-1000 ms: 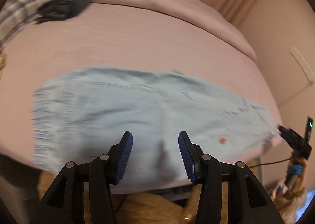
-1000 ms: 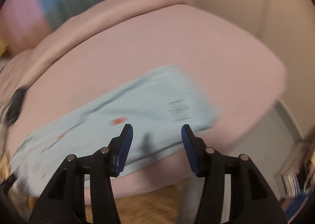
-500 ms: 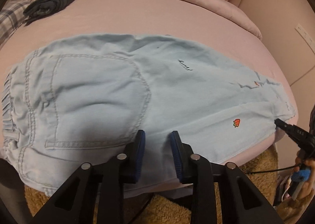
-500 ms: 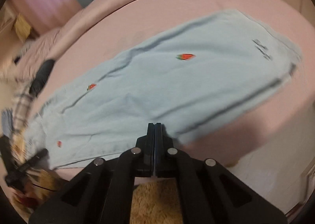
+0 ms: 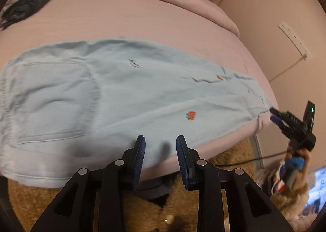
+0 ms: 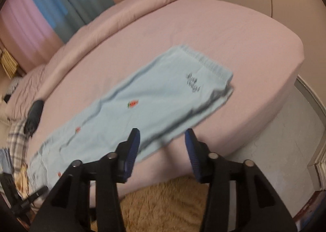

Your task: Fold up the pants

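The pants [image 5: 126, 97], pale blue with small red strawberry marks, lie spread flat and lengthwise across the near part of a pink bed [image 5: 132, 17], their near edge running along the bed's near side. In the left wrist view the waist end with its stitched back pocket lies to the left and the leg hems reach to the right. In the right wrist view the pants [image 6: 146, 107] lie slantwise, one end at the far right and the other running off toward the near left.

The left gripper [image 5: 161, 154] hovers just above the near edge of the pants; its jaws stand a little apart with nothing pressed between them. The right gripper [image 6: 163, 148] hangs over the near edge as well. Its jaws are opening, wide apart, with only the cloth's edge and bare sheet seen through the gap and nothing gripped. The right gripper also shows at the far right of the left wrist view, at the hem end.

A dark folded garment [image 5: 28, 3] lies well apart on the far left of the bed. A tan shaggy rug [image 6: 163, 201] lies on the floor below.
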`<state>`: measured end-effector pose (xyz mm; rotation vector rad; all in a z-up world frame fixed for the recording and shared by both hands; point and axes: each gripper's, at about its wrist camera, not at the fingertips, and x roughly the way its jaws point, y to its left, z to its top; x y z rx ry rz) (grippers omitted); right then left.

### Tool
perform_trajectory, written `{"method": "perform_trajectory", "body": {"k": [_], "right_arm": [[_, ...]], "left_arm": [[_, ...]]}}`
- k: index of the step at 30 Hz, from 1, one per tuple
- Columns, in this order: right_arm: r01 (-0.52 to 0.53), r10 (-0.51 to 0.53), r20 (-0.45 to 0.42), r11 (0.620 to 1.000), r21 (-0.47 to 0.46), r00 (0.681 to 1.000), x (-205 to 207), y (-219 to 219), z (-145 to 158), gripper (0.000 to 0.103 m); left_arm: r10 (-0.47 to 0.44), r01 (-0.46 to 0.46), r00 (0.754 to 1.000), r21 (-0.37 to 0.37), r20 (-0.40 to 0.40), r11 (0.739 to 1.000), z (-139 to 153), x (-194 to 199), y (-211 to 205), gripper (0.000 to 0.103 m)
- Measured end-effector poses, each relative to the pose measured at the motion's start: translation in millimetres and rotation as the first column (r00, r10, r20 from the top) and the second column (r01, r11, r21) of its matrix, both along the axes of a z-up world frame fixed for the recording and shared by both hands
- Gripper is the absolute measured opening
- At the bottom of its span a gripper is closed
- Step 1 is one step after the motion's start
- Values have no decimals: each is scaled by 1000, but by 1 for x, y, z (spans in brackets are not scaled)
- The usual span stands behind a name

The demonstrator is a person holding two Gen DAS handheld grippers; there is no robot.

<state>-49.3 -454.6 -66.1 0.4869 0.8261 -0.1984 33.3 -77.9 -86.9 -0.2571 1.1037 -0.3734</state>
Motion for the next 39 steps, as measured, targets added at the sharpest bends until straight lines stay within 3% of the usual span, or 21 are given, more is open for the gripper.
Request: {"method": "perform_trajectory", "body": {"k": [4, 9, 12, 15, 19, 26, 29, 33, 35, 38, 39], "right_arm": [[8, -7, -15, 999, 54, 1000, 17, -5, -13, 47], [67, -63, -60, 995, 73, 996, 30, -12, -32, 46], [66, -66, -17, 997, 35, 998, 25, -11, -23, 10], [75, -76, 42, 997, 13, 996, 18, -5, -3, 8], [68, -67, 71, 998, -16, 995, 7, -2, 15, 8], [117, -116, -43, 993, 17, 992, 12, -15, -26, 9], [104, -106, -65, 994, -31, 992, 17, -12, -34, 9], [149, -171, -132, 975, -164, 976, 15, -10, -22, 52], [158, -169, -84, 979, -127, 982, 6, -12, -11, 52], [108, -108, -6, 993, -40, 994, -7, -7, 5, 48], [80, -80, 9, 996, -39, 997, -8, -2, 8, 39]], "left_arm": [[18, -14, 997, 58, -74, 998, -19, 1, -5, 30], [37, -35, 996, 20, -84, 999, -23, -8, 4, 30], [80, -83, 990, -16, -112, 996, -24, -3, 17, 30], [145, -145, 985, 11, -95, 989, -17, -4, 35, 30], [214, -212, 975, 39, -62, 977, -16, -2, 54, 30], [250, -246, 966, 60, -62, 967, -19, -1, 72, 30], [239, -233, 969, 89, -57, 968, -18, 0, 71, 30], [211, -203, 977, 159, -36, 966, -11, 0, 58, 30], [177, -172, 984, 159, -17, 972, -6, 2, 47, 30], [95, -95, 995, 78, 10, 992, 3, 5, 27, 30], [58, -59, 998, 45, 25, 997, 6, 6, 16, 30]]}}
